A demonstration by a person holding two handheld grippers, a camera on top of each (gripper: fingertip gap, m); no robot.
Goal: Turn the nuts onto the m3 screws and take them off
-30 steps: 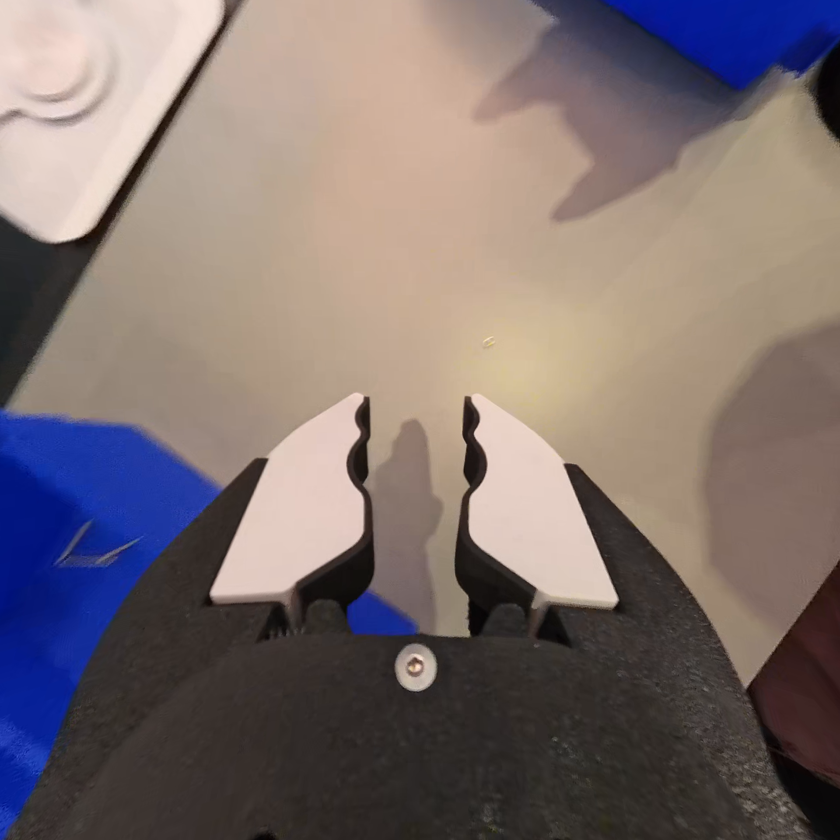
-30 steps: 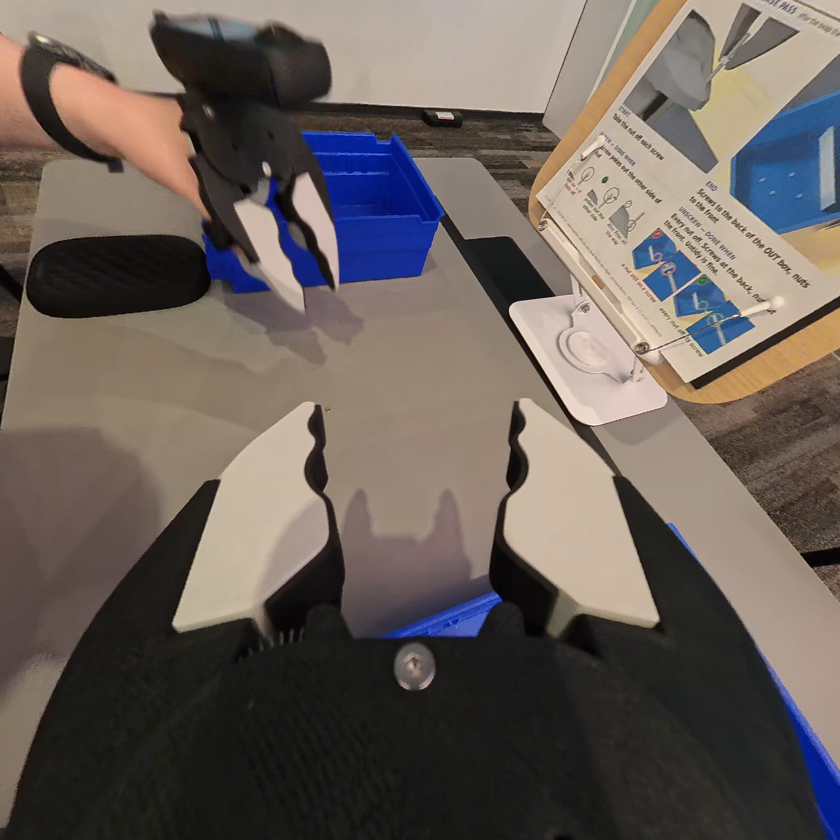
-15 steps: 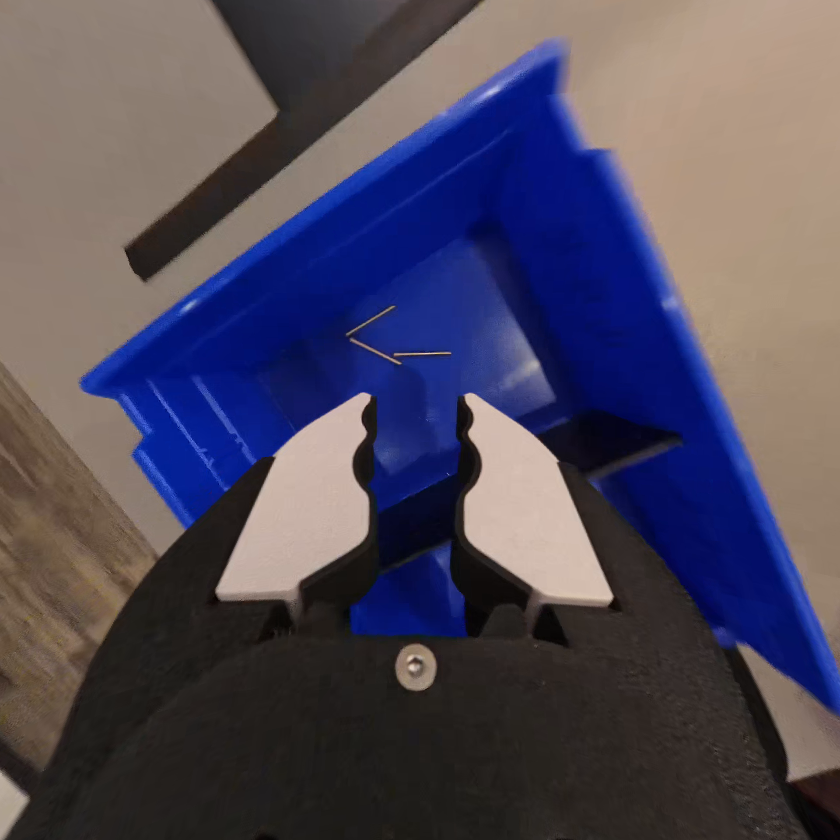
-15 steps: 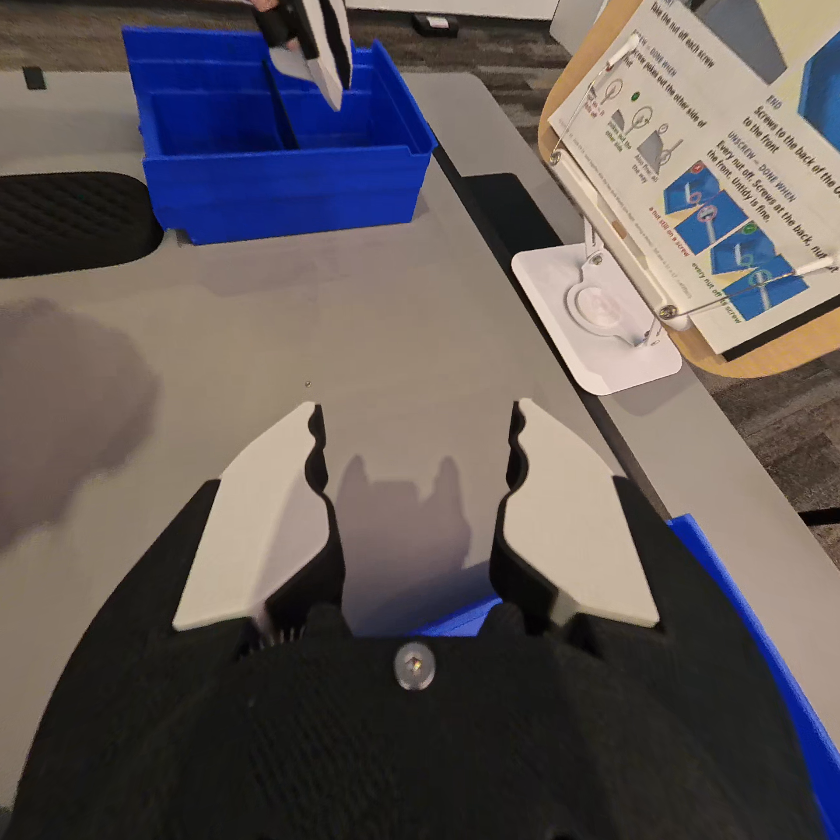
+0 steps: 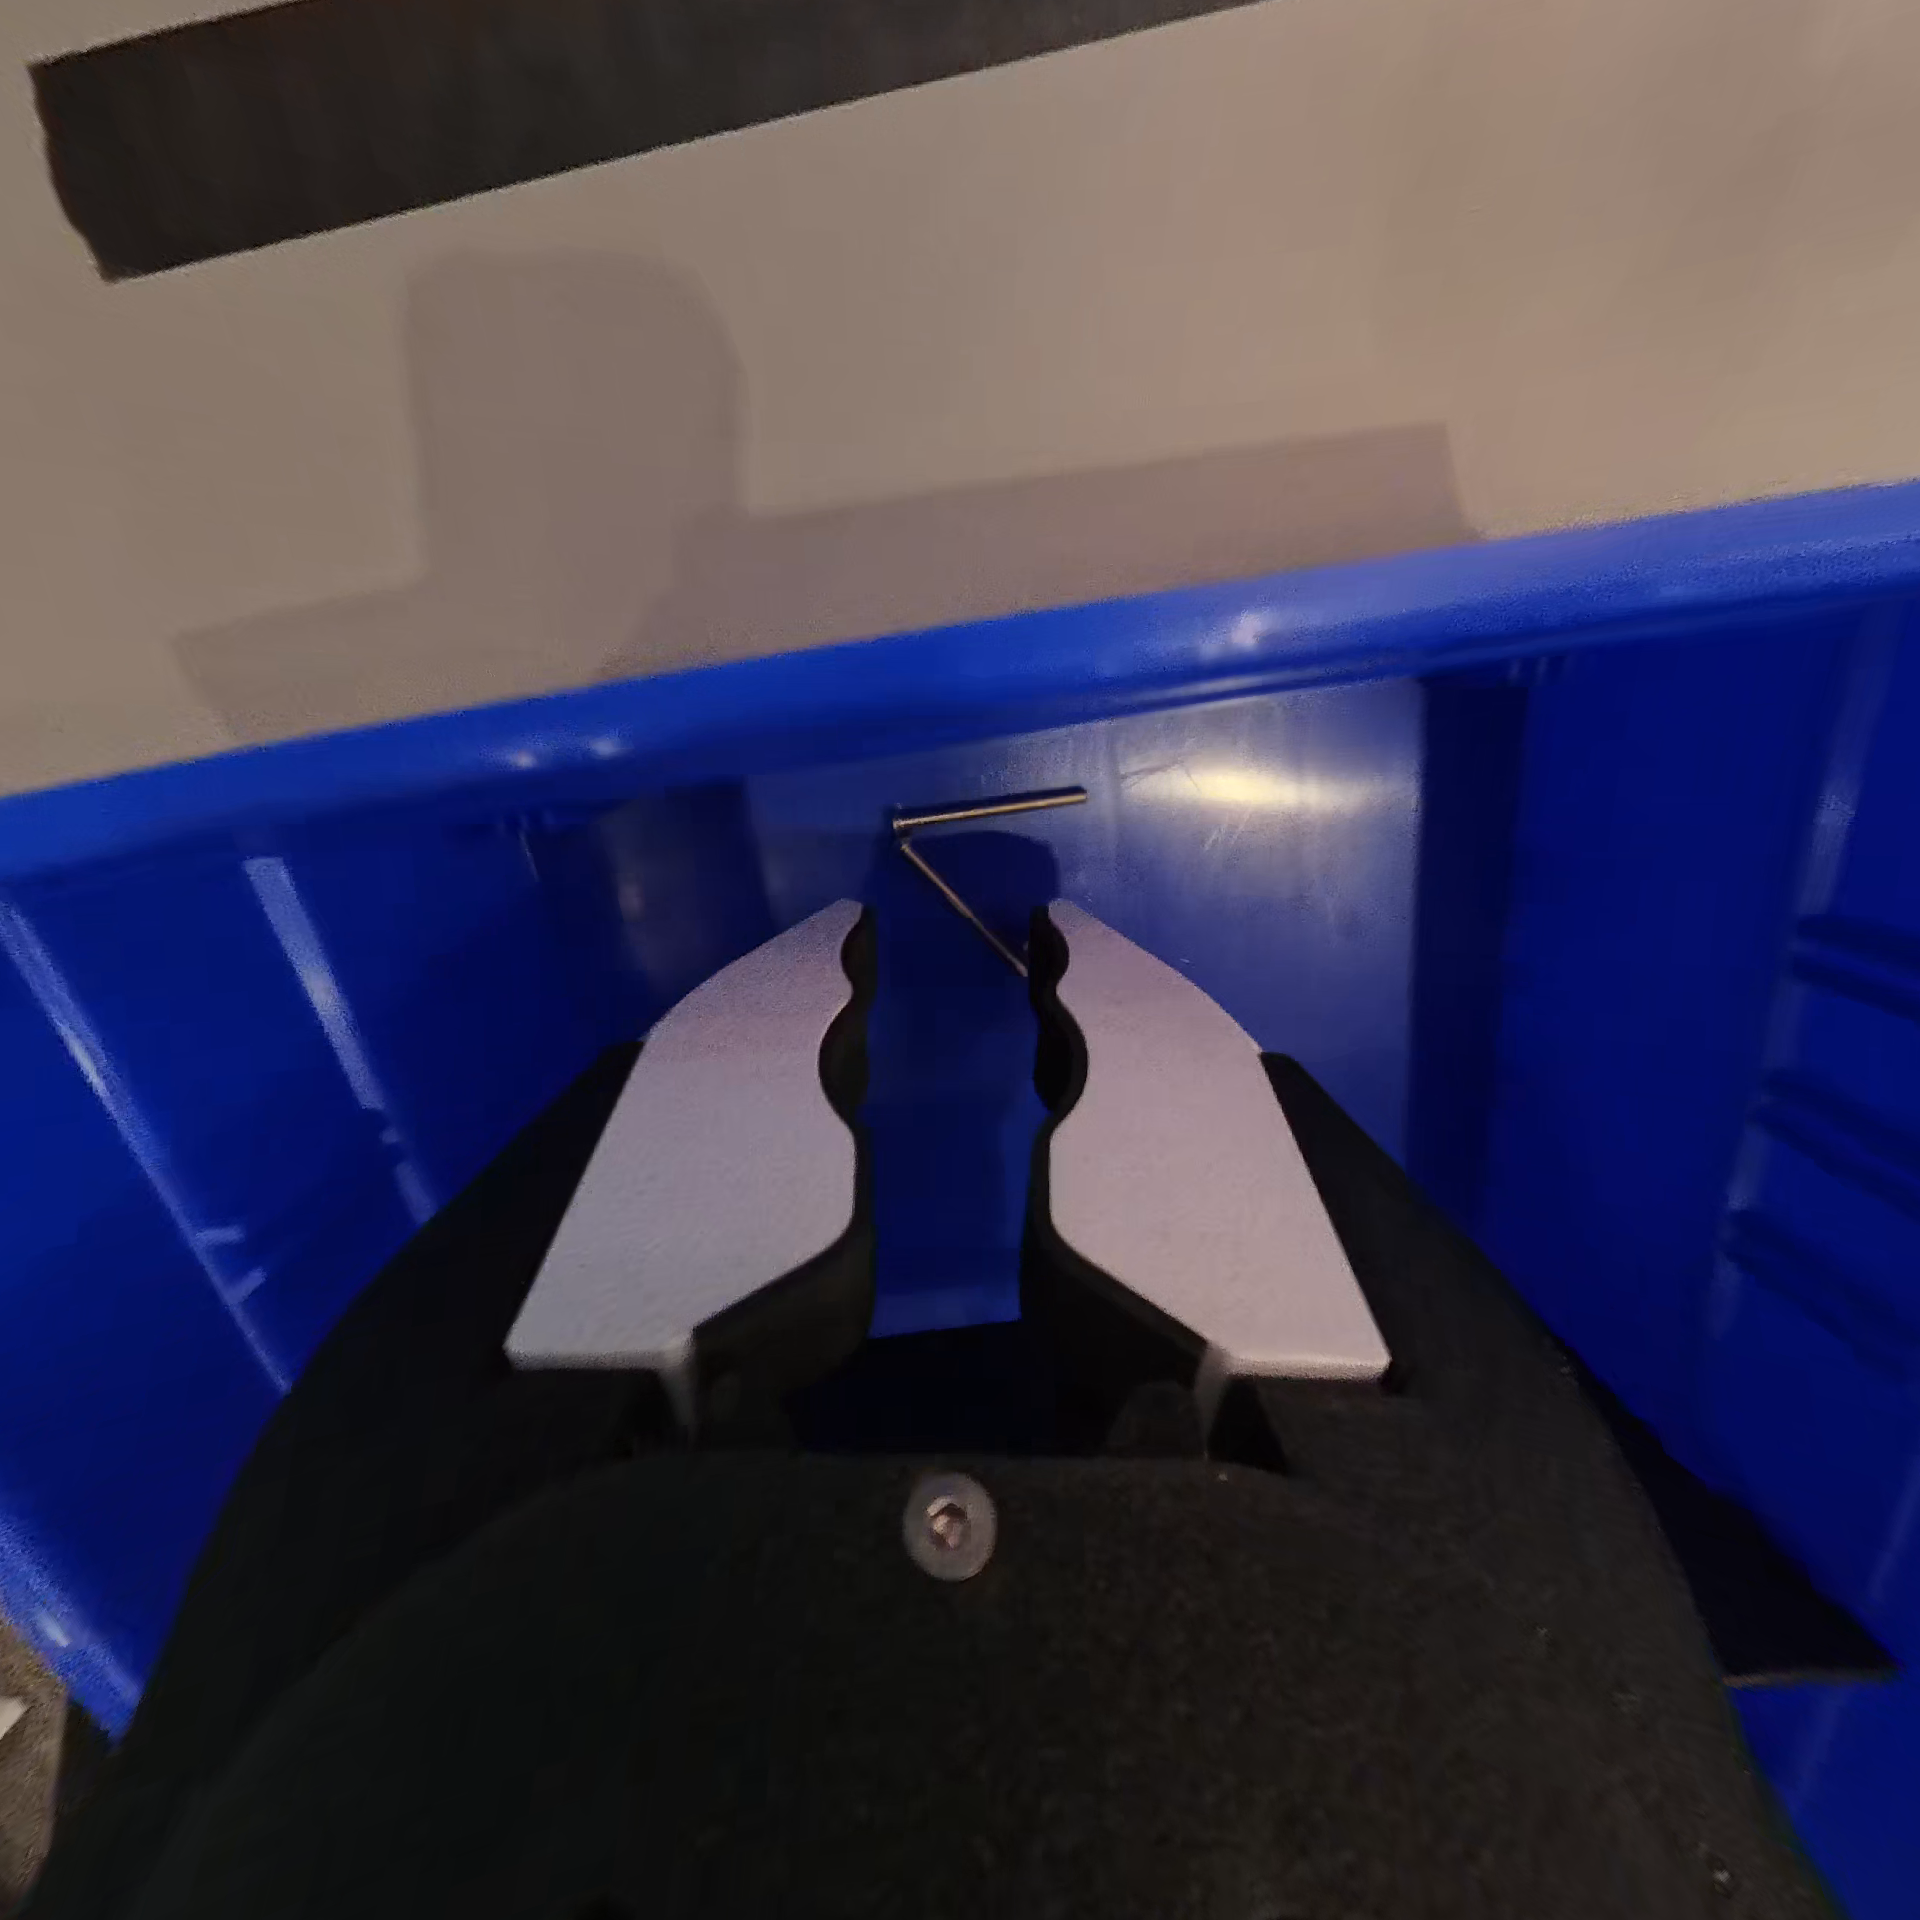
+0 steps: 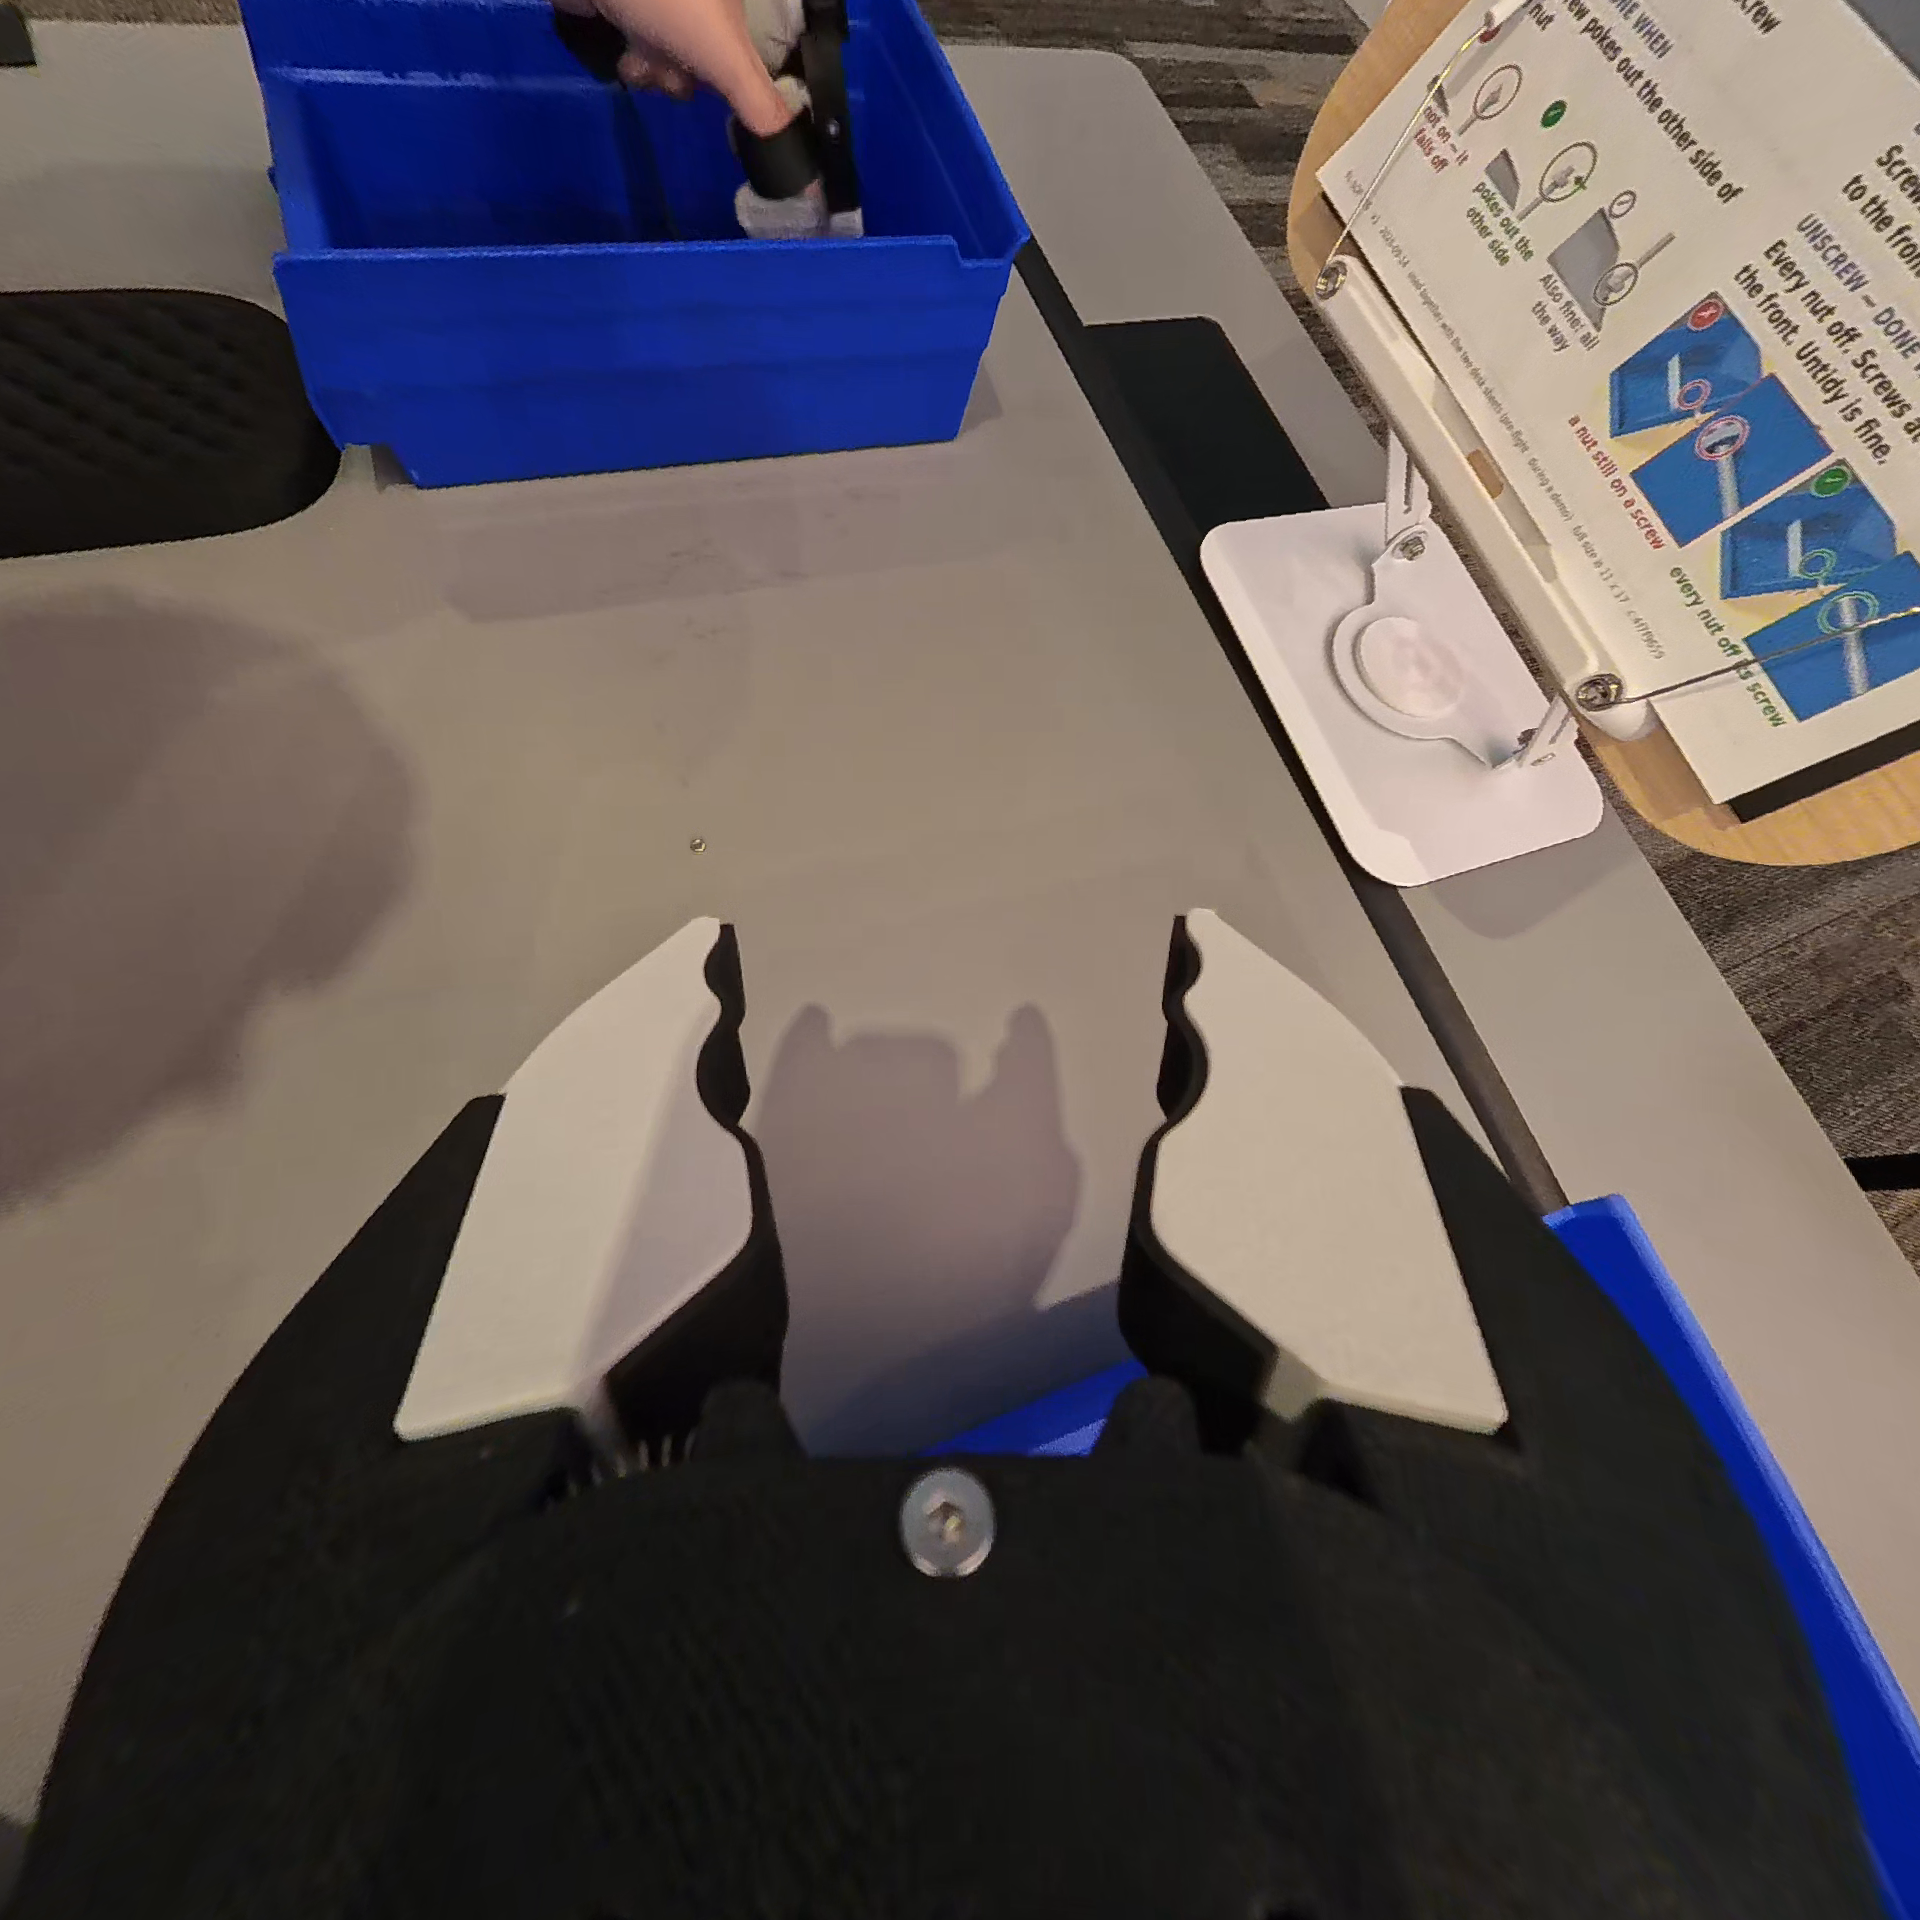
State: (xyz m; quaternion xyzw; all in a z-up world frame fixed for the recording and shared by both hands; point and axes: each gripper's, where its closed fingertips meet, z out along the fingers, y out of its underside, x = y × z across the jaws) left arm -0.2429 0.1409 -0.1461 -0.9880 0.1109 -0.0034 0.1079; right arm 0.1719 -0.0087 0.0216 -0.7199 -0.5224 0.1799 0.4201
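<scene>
While its jaws are standing apart with a narrow gap, the left gripper (image 5: 951, 925) is reaching down inside the far bin (image 5: 1039, 665), gripping nothing. Just past its tips two thin screws are lying on the bin floor: one slanted screw (image 5: 961, 914) is running between the fingertips, its lower end hidden behind the right fingertip (image 5: 1081, 966), so contact cannot be told; the other screw (image 5: 992, 809) is lying crosswise beside the far wall, the two meeting at one end. Beyond the rim the grey table (image 5: 1039, 312) is showing. Over at the near end, the right gripper (image 6: 951, 925) is hovering above the table (image 6: 935, 675), jaws spread wide and empty, with a second blue bin (image 6: 1704, 1403) edging in at its right. Ahead of it a tiny nut (image 6: 697, 845) is sitting alone on the table. Farther off, a white stand (image 6: 1392, 686) is carrying an instruction sheet (image 6: 1662, 312) at the right edge, a black pad (image 6: 135, 416) is lying at left, and a hand (image 6: 665, 52) is holding the left gripper inside the far bin.
</scene>
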